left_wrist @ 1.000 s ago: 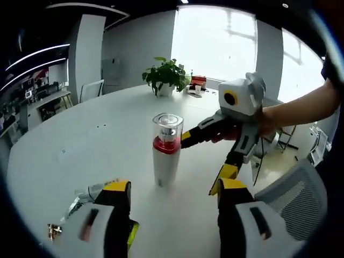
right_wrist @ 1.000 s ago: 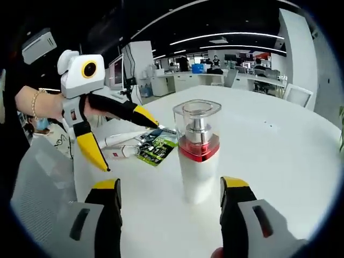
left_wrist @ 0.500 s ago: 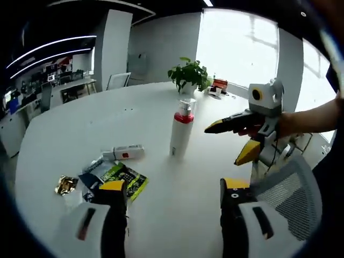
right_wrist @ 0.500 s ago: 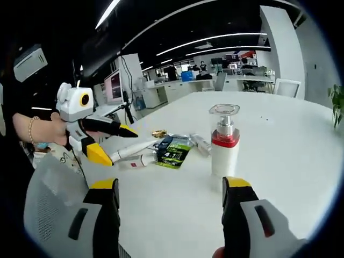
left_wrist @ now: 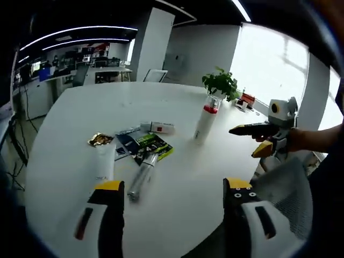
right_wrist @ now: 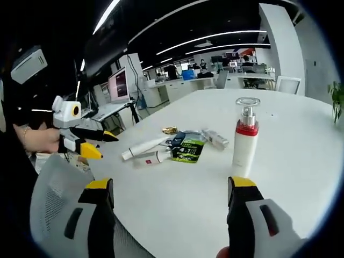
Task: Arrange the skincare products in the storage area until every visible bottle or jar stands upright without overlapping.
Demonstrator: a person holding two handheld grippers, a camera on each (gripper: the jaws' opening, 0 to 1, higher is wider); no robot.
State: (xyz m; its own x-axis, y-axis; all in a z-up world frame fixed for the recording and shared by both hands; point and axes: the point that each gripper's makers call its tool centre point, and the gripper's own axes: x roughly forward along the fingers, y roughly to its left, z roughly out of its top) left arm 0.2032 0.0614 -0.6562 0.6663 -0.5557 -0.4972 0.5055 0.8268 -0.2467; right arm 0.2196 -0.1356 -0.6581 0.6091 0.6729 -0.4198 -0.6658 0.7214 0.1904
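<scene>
Two pairs of tongs hang off the rim of the round white tabletop, both spread wide and holding nothing. Left tongs face right tongs across it. One white pump bottle with a red collar and clear cap stands upright, well apart from both, beside flat-lying tubes and a green sachet.

Print on the green sachet and on the small tube is too small to read in either view. The gold packet is a tiny glint, its shape unclear. The plant is cut off by the right gripper view's edge. The near table edge hides behind the left hand-held gripper.
</scene>
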